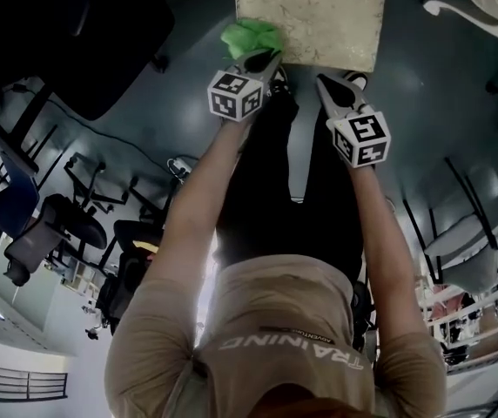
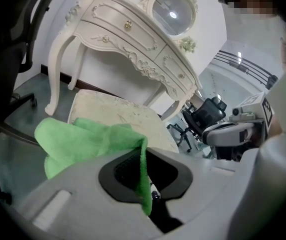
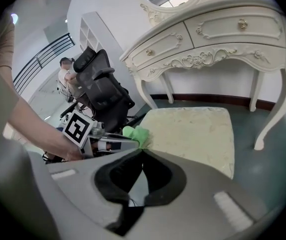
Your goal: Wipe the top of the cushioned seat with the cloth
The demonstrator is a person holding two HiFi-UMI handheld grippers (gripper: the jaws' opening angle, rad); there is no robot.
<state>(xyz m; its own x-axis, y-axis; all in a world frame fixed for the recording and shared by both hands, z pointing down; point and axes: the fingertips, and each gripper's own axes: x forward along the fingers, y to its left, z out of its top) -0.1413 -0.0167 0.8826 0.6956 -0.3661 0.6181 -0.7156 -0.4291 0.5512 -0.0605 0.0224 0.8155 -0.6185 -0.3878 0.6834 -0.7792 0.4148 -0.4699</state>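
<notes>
At edge of cushioned seat (image 1: 319,16), green cloth (image 1: 251,35), clamped in left claw (image 1: 262,59)

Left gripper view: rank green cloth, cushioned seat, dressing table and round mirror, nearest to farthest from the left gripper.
1. Green cloth: clamped by the left gripper.
2. Cushioned seat: just behind the cloth.
3. Dressing table: beyond the seat, upper left.
4. Round mirror: atop the table, top.

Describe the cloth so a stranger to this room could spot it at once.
Find the ornate white dressing table; a cream cushioned seat stands before it. At the seat's corner, the cloth is pinched in the left gripper, the only bright green thing there.
</notes>
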